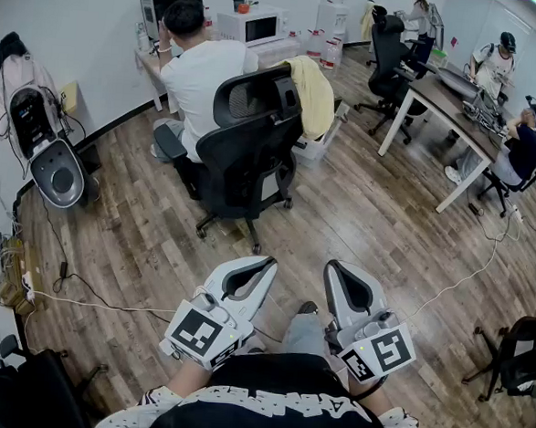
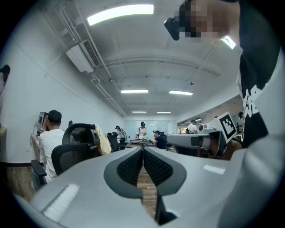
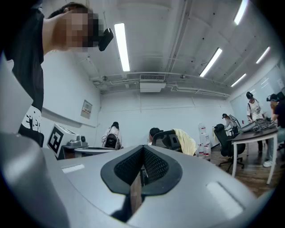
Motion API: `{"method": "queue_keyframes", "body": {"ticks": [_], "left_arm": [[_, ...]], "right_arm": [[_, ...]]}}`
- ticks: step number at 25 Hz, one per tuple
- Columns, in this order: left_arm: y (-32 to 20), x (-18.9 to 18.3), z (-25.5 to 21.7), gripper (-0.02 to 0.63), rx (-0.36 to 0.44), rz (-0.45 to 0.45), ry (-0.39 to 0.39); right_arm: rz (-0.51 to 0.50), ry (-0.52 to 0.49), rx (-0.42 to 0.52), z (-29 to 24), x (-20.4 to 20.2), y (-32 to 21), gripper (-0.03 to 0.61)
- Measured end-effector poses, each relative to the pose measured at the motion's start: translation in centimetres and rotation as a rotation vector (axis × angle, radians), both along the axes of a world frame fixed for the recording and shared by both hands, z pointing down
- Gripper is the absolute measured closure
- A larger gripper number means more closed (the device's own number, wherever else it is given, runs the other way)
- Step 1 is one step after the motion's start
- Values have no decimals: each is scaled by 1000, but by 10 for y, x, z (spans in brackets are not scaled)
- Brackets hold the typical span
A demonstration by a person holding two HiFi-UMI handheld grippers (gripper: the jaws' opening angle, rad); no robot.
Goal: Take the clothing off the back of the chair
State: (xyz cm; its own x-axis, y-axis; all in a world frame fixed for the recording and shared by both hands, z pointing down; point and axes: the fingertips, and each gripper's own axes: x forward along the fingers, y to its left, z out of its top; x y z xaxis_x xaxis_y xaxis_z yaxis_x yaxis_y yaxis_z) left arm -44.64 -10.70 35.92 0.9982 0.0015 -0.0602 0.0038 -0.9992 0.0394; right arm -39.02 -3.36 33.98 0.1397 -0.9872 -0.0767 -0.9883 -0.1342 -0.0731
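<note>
**Wood-floored office: clothing not yet reached**

Wooden floor (image 1: 359,215) lies open between the grippers and the black chair (image 1: 251,134), in which a person (image 1: 198,66) sits. The yellow clothing (image 1: 311,94) hangs draped over a top corner of the chair's back, with nothing touching it. The left gripper (image 1: 266,263) and right gripper (image 1: 331,266) point level, well apart from the chair, each with its jaws closed together on nothing. As I judge it, the task has not begun: the approach, grasp and lift-off all remain.
</note>
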Motion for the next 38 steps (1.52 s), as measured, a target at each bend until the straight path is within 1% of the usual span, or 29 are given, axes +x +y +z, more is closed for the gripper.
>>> {"method": "queue_keyframes", "body": {"ticks": [5,11,16,19,25,30,33,35,38], "left_arm": [[-4,8,0,611,7,-3,9],[-4,23,2,611,-8,12,6],[-1,35,13,611,-33,35,-21],[-4,47,16,611,-37,44,-29],[-11,78,8,611,-15,60,-15],[-29,102,6,609,0,47,-23],[-39,119,6,602,13,49,-38],[-41,131,9,579,27,63,-51],[-52,147,14,577,32,58,-71]], "right_arm": [[5,9,3,0,8,-2,566],[4,9,15,-3,22,-5,565],[25,-47,-8,10,37,-2,565],[45,-46,-19,12,47,1,558],[86,-57,-14,9,83,5,541],[77,-49,0,3,110,-7,534],[61,-65,10,3,124,-18,526],[59,-73,12,5,137,-24,523],[57,-85,11,8,156,-34,523]]}}
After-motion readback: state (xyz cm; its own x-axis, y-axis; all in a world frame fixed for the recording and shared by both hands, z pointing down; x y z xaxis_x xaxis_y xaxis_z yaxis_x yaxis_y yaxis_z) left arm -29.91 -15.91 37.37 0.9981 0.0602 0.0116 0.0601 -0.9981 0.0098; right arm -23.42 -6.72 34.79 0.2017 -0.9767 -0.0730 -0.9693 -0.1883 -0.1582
